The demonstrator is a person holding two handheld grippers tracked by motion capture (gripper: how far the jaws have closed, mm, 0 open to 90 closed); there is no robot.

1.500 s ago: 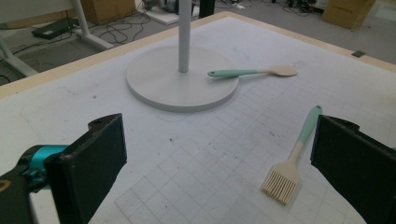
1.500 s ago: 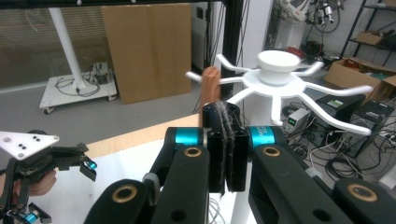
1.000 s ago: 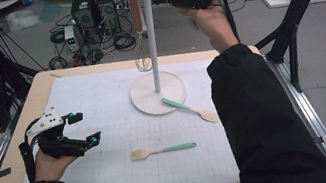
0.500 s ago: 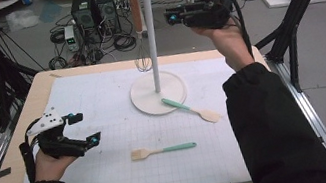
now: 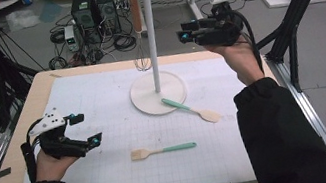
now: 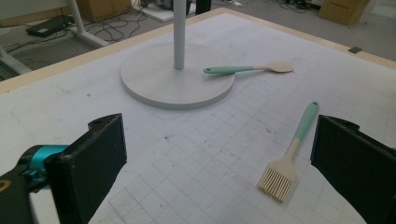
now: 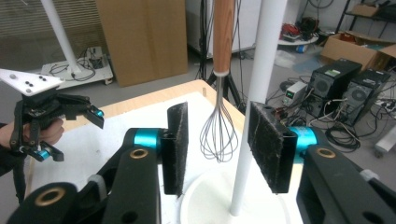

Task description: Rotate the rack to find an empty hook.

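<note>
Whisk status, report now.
Both grippers open: left gripper low, right gripper raised. Whisk hangs on rack, ahead of right jaws. Brush, spatula on mat.

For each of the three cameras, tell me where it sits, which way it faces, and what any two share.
High view: above the table's near side, looking forward and down; both forearms, left gripper, right gripper.
Left gripper view: low over the mat, between open jaws toward pastry brush, spatula, stand base.
Right gripper view: raised, toward hanging whisk, stand pole.
Shared: the stand.
</note>
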